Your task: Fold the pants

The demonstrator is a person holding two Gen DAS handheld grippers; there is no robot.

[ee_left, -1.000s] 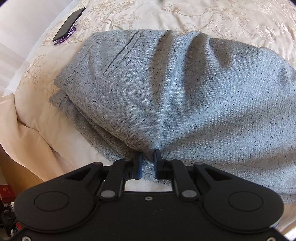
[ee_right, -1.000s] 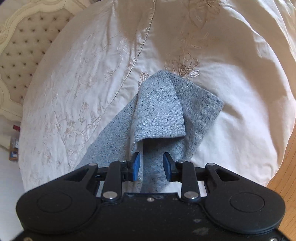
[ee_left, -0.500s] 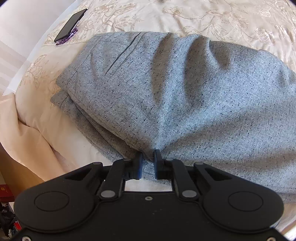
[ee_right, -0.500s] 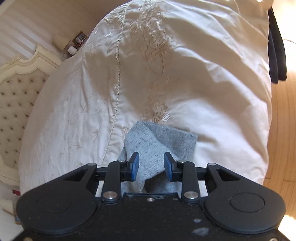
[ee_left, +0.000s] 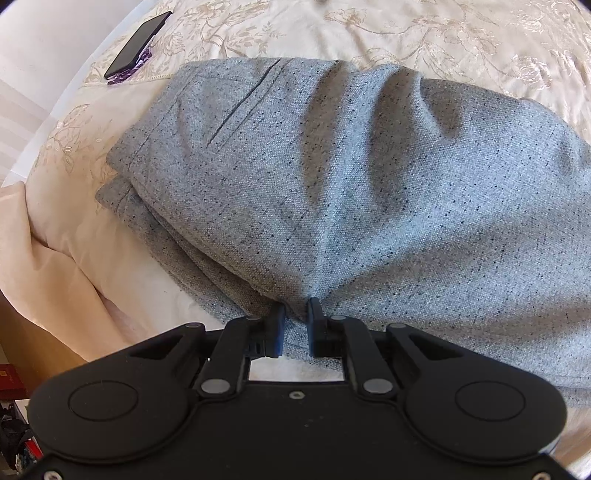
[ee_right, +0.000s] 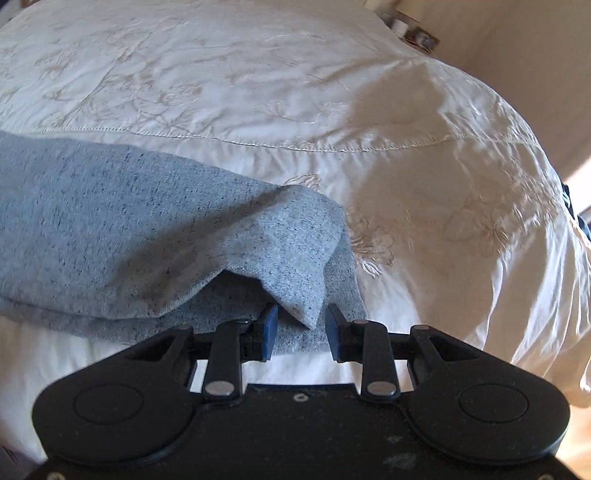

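Grey speckled pants (ee_left: 351,184) lie bunched on a cream embroidered bedspread (ee_left: 443,37), waistband and pocket slit to the upper left. My left gripper (ee_left: 295,321) is shut on a pinch of the near edge, and creases fan out from its pads. In the right wrist view the leg end of the pants (ee_right: 147,229) stretches in from the left, its top layer folded over. My right gripper (ee_right: 301,328) has the hem corner and the lower layer between its blue pads. Its jaws are closing slightly.
A black phone (ee_left: 138,44) on a purple case lies at the far left of the bed. The bedspread (ee_right: 406,147) spreads far and right of the leg end. Small items (ee_right: 410,31) stand beyond the bed, a dark garment (ee_right: 576,214) at its right edge.
The right gripper rolled and swung with the leg end, which now lies flat across the bed from the left instead of hanging up in front. The left gripper stayed put.
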